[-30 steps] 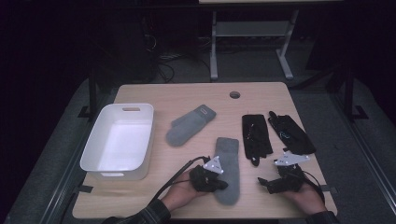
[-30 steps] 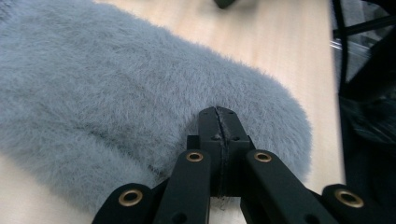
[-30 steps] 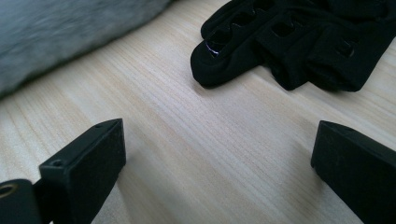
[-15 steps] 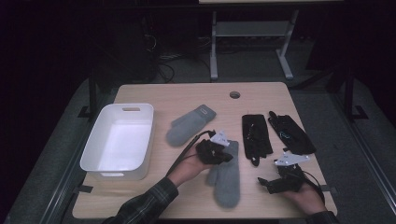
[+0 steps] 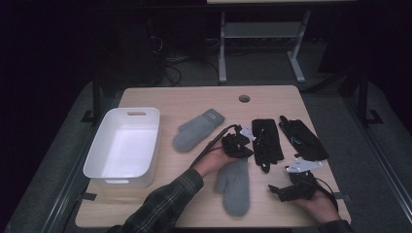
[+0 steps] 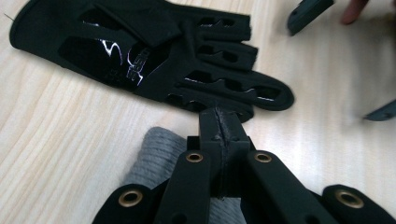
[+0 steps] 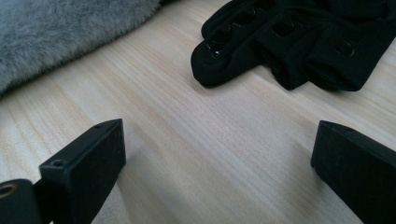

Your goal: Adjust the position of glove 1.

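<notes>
My left gripper (image 5: 248, 144) is shut with nothing in it. In the left gripper view its closed tips (image 6: 221, 122) hover at the fingertips of a black glove (image 6: 140, 56) that lies flat on the wooden table. The cuff of a grey mitten (image 6: 154, 158) lies under its jaws. My right gripper (image 5: 286, 184) rests near the front right edge, jaws wide open (image 7: 219, 154) over bare wood. Ahead of it lie the black glove's fingertips (image 7: 289, 42) and the grey mitten (image 7: 60, 32). A second grey mitten (image 5: 197, 128) and a second black glove (image 5: 303, 138) lie farther back.
A white bin (image 5: 97, 160) with nothing in it stands at the table's left side. A round cable hole (image 5: 244, 98) sits near the far edge. The near grey mitten (image 5: 234, 187) lies between my two hands. Beyond the table the floor is dark, with a desk frame.
My left gripper has travelled away from the person, off the near grey mitten's lower part toward the black glove, staying shut. The right gripper has kept still.
</notes>
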Motion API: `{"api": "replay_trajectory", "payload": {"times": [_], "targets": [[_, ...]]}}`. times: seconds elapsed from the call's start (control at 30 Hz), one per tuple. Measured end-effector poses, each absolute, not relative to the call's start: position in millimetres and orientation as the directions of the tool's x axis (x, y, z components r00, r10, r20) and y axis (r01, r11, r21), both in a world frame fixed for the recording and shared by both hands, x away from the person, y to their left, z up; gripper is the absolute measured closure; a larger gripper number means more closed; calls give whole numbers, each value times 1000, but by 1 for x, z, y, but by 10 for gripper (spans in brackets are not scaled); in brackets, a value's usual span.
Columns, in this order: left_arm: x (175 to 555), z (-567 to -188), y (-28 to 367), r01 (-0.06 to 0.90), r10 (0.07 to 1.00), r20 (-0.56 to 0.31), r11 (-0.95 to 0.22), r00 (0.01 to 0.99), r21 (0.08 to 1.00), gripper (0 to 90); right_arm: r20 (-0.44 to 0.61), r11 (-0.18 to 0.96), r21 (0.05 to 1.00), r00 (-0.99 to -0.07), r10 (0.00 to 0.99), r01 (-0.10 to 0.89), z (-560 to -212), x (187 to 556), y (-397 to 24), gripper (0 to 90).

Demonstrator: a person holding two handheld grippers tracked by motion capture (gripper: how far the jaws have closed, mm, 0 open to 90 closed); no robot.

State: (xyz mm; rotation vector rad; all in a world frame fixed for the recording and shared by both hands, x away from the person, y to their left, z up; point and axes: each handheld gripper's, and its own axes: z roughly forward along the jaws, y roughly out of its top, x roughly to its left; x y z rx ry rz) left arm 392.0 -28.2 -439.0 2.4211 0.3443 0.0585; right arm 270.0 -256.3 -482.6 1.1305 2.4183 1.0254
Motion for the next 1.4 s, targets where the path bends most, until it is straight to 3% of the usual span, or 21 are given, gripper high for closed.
{"api": "replay_trajectory", "payload": {"times": [0.23,0.53,0.63,0.73,0.8,0.83,0.93,1.1,1.13,1.4], "targets": [[400,-441,-15,270,307,-50,-738,951,618,893,43,442,703,-653,756,557,-483,270,-256,29],[401,-441,40,363,420,-63,-689,906,628,893,38,457,699,-666,745,550,-482,268,-259,48],[398,-441,58,386,448,-66,-678,892,626,892,40,470,680,-669,742,562,-476,268,-260,188],[393,-441,72,403,467,-69,-669,882,625,893,86,458,686,-689,720,565,-466,266,-258,409],[390,-440,78,407,475,-65,-667,878,624,893,100,454,693,-698,709,560,-463,264,-256,460],[389,-440,82,408,478,-64,-664,876,627,892,112,458,707,-724,681,540,-456,260,-247,552],[386,-442,86,428,495,-84,-639,865,639,892,100,478,711,-747,657,515,-451,256,-237,621],[383,-442,91,428,496,-83,-640,865,638,892,125,508,730,-821,557,456,-442,246,-203,796],[383,-443,90,429,496,-84,-640,864,637,892,137,512,742,-845,517,433,-439,242,-191,866],[384,-444,89,420,486,-75,-656,871,627,893,176,551,729,-889,423,406,-443,237,-160,900]]}}
